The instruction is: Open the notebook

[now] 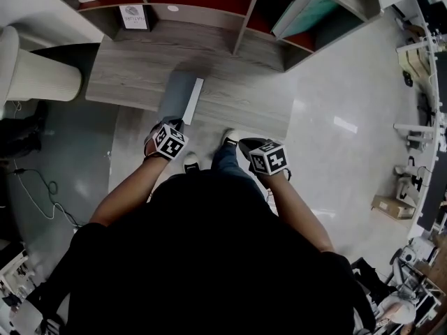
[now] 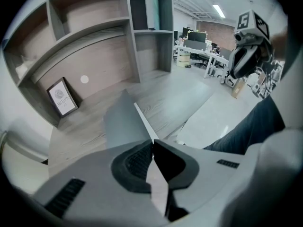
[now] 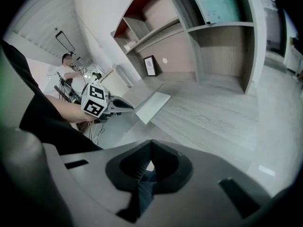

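Both tongs are closed: the left tongs [image 2: 152,143] pinch the near cover edge of the notebook [image 1: 178,96], and the right tongs [image 3: 150,146] grip nothing. The notebook lies on the worktop [image 1: 230,82], its long axis pointing toward the shelves [image 1: 244,19]. A framed card [image 1: 133,16] stands beyond it.

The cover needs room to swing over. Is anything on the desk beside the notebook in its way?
Nothing visible. The left gripper is shut on the cover of the notebook, and the desk shows bare wood on both sides. The framed sign stands well back at the shelves.
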Demonstrator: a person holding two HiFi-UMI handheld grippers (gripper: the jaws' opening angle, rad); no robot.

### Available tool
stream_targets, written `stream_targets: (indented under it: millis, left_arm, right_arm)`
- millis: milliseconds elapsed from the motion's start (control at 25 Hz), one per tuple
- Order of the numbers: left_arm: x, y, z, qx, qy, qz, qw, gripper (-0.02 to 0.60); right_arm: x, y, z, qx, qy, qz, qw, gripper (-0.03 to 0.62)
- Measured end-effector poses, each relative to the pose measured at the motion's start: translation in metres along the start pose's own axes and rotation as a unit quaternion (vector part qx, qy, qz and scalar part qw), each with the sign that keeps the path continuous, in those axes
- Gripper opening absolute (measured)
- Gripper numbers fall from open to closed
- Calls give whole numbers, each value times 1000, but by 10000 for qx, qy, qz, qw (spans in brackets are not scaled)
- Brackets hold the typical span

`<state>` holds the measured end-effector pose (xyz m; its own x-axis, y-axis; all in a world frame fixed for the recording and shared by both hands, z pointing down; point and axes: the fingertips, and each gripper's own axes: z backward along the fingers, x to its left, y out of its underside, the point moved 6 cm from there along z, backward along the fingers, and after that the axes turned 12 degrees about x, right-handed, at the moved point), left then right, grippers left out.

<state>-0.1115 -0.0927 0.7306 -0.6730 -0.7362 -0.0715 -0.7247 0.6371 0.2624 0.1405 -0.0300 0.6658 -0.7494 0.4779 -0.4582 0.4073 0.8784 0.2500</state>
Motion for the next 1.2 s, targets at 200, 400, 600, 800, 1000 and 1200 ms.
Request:
stream_targets:
  millis: [200, 400, 600, 800, 1000, 1200]
  left_arm:
    - [12, 4, 14, -84, -94, 119, 9998, 18]
    - [27, 10, 26, -157, -190, 251, 9994, 17]
    - [40, 18, 36, -188, -303, 338, 9988, 17]
    - [58, 28, 42, -196, -416, 503, 9977, 17]
    - [75, 39, 47, -171, -497, 637, 9966, 18]
    - [94, 48, 52, -134, -605, 760, 9952, 18]
  right_arm:
    - [8, -6, 8, -72, 80, 145, 9998, 0]
    - [9, -15, 19, -201, 207, 218, 9993, 0]
    - [9, -17, 33, -251, 322, 279, 9988, 0]
    - [8, -21, 38, -367, 414, 250, 9982, 0]
    - [5, -29, 43, -498, 484, 205, 9974, 0]
    - [5, -36, 52, -645, 519, 76, 9965, 0]
